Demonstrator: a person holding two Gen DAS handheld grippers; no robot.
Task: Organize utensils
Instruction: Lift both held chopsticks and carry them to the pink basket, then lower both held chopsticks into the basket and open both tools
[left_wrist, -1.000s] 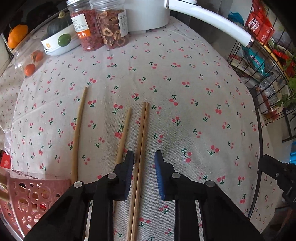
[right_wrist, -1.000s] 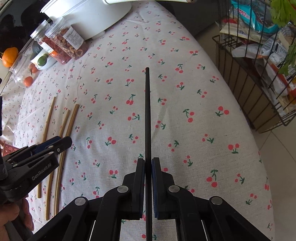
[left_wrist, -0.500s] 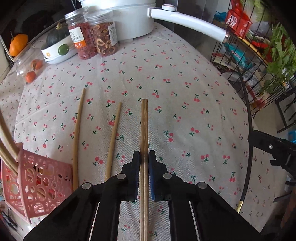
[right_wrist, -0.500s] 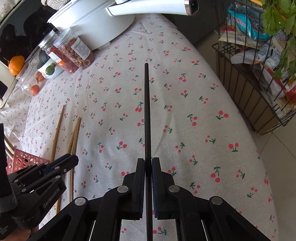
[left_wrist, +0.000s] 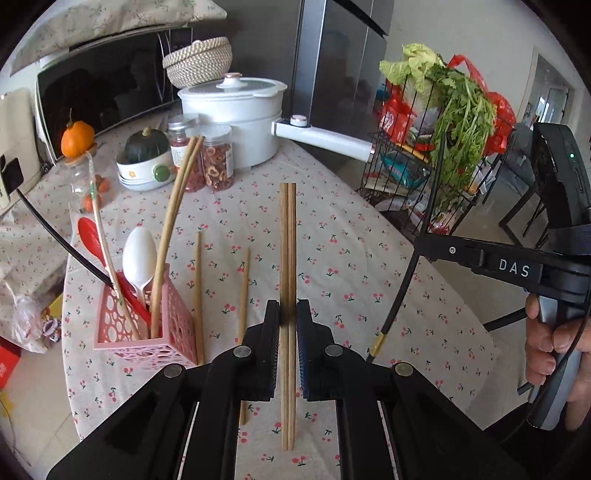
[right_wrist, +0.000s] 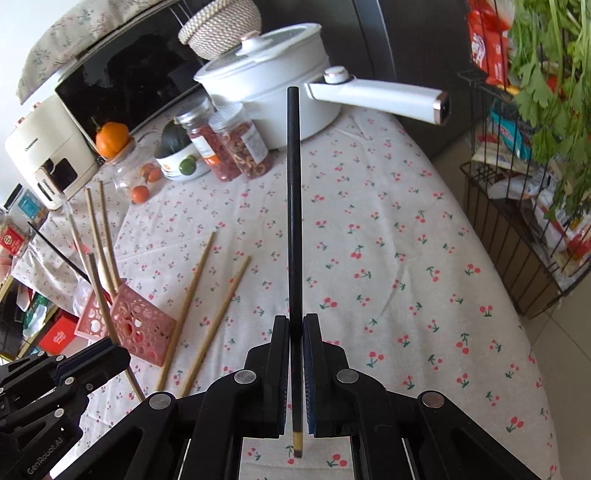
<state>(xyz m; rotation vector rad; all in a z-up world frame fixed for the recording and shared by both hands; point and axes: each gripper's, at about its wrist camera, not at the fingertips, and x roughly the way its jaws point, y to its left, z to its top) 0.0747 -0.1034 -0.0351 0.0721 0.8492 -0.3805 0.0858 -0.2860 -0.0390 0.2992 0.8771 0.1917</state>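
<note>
My left gripper (left_wrist: 287, 314) is shut on a pair of wooden chopsticks (left_wrist: 287, 243) and holds them lifted above the cherry-print tablecloth (left_wrist: 351, 266). My right gripper (right_wrist: 295, 326) is shut on a black chopstick (right_wrist: 294, 192) that points away from me; it also shows in the left wrist view (left_wrist: 424, 236). A pink perforated holder (left_wrist: 144, 328) stands at the left with spoons and chopsticks in it. Two loose wooden chopsticks (left_wrist: 197, 295) (left_wrist: 243, 295) lie on the cloth beside the holder. The left gripper also shows at the lower left of the right wrist view (right_wrist: 74, 373).
At the back stand a white pot with a long handle (left_wrist: 236, 118), two jars (left_wrist: 218, 162), a bowl with a squash (left_wrist: 146, 166) and an orange fruit (left_wrist: 77, 138). A wire rack with greens (left_wrist: 443, 155) stands off the table's right edge.
My left gripper has shut on the pair of wooden chopsticks and lifted them off the cloth, tilting upward. My right gripper has also risen and tilted, still holding the black chopstick.
</note>
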